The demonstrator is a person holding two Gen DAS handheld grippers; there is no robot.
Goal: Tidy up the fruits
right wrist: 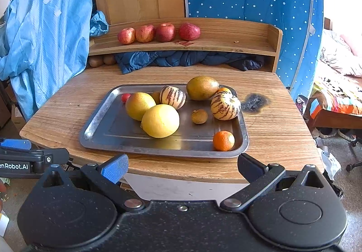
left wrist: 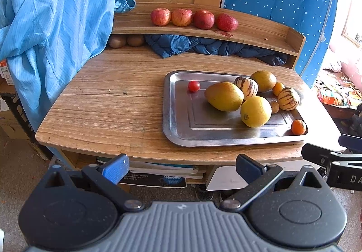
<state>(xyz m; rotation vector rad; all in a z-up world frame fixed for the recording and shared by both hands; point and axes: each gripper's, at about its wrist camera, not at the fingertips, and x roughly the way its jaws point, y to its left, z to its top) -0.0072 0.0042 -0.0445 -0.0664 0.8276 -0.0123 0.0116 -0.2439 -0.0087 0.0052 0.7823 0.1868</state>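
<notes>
A steel tray (left wrist: 178, 116) (right wrist: 108, 125) on the wooden desk holds mixed fruit: two mangoes (left wrist: 224, 96) (right wrist: 202, 87), a yellow citrus (left wrist: 255, 111) (right wrist: 160, 120), two striped melons (left wrist: 288, 98) (right wrist: 225, 105), a cherry tomato (left wrist: 194, 86) (right wrist: 125, 97), small oranges (left wrist: 298, 127) (right wrist: 223, 140) and a small brown fruit (right wrist: 199, 116). Several red apples (left wrist: 193, 18) (right wrist: 158, 32) line the upper shelf. Two kiwis (left wrist: 125, 41) (right wrist: 101, 60) sit under it. My left gripper (left wrist: 181, 168) and right gripper (right wrist: 182, 167) hover open and empty before the desk's front edge.
A blue coat (left wrist: 49, 25) hangs at the left over the desk corner. A dark blue cloth (left wrist: 203, 46) is stuffed under the shelf (left wrist: 260, 34). A burn mark (right wrist: 255, 101) lies right of the tray. Books (left wrist: 163, 170) sit below the desk; a bed (right wrist: 339, 93) is at right.
</notes>
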